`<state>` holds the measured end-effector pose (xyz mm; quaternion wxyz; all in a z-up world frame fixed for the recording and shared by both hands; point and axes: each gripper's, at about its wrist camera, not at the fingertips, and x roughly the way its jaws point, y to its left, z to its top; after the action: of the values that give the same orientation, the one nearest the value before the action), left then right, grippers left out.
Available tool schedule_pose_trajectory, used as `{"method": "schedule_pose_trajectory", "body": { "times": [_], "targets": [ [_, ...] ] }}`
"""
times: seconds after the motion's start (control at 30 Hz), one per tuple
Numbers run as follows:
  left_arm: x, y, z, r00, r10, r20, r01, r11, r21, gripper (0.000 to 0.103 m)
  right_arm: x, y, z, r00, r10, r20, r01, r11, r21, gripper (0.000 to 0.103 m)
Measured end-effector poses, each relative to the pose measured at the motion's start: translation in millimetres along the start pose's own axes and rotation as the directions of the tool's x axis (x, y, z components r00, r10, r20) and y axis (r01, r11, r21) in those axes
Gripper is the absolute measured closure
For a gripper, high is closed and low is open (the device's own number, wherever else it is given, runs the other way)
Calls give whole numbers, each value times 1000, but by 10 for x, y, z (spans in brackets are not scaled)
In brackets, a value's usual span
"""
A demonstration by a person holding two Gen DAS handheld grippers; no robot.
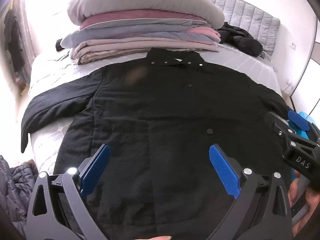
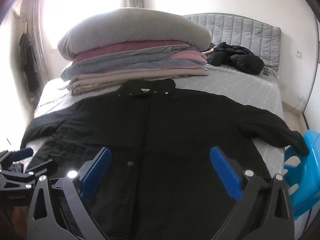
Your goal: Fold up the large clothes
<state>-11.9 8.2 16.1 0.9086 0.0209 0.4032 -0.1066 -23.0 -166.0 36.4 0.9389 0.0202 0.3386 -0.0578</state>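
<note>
Black coat flat on bed, front up, collar at 12 o'clock, long axis 12–6. Left gripper and right gripper spread, empty, above hem. Sleeves at 9 and 3, each nearer same-side gripper.

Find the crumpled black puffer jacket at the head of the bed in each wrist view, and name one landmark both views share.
Left wrist: black puffer jacket, upper right, before the grey headboard.
Right wrist: upper right, same spot.
Shared landmark: the stack of folded bedding left of it.
</note>
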Motion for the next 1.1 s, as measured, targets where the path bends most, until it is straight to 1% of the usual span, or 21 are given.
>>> {"method": "schedule_pose_trajectory", "body": {
  "times": [0.1,0.2,0.37,0.5,0.87,1.1],
  "targets": [
    [-2,16,-18,1000,14,9,-14,1000,-3,8,-2,-53,-8,1000,11,-8,-10,1000,19,7],
    [11,7,-16,1000,10,5,-10,1000,-1,8,-30,-71,-11,1000,13,-5,-12,1000,23,7],
    [-25,-76,-25,999,36,27,-37,998,41,8,-38,-73,-14,1000,21,-11,-21,1000,15,7],
    [-52,-122,-27,998,41,39,-44,997,62,8,-38,-58,-14,1000,27,-15,-27,1000,8,7],
    [-88,-125,-9,996,60,62,-65,996,67,8,-56,-87,0,999,47,-22,-47,999,20,7],
    [-98,-154,-14,993,86,78,-93,992,83,8,-44,-139,2,999,49,-22,-48,998,34,7]
  ]
}}
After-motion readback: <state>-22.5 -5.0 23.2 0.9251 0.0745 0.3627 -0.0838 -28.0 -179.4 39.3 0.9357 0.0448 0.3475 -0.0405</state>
